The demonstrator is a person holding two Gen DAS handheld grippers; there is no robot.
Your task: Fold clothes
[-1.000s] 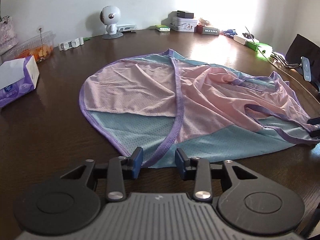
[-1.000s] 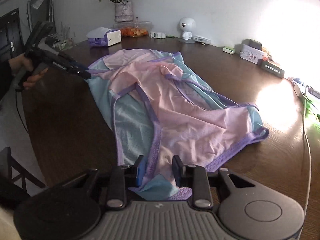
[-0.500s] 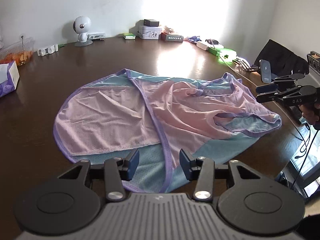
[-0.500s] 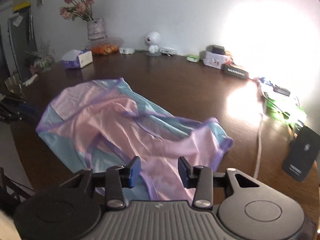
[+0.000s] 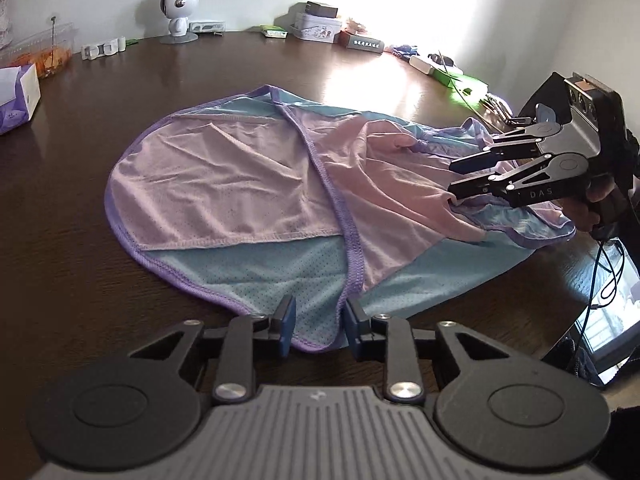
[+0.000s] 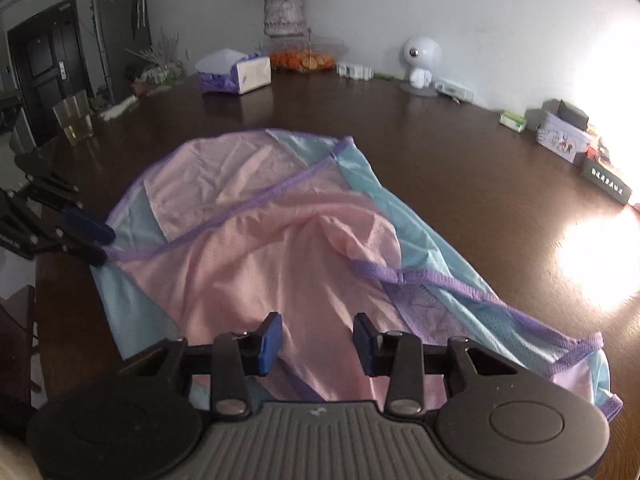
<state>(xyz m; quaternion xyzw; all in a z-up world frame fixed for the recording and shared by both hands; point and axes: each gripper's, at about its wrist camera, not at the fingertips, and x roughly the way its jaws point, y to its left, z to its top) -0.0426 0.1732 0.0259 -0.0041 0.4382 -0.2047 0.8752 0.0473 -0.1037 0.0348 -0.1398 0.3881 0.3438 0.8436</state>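
- Garment (image 5: 256, 184) — pink, blue and purple-trimmed — lies flat on the table (image 5: 60, 248), long axis running from my left gripper (image 5: 318, 330) to my right gripper (image 6: 318, 338).
- Both sets of jaws gape, gripping nothing.
- Its near hem is hidden beneath each gripper.

A dark wooden table (image 5: 60, 208) holds a tissue box (image 6: 236, 74), a glass of yellowish drink (image 6: 74, 122), a flower vase (image 6: 282, 12), a white robot figure (image 5: 179, 12) and a printed tin (image 6: 562, 142).
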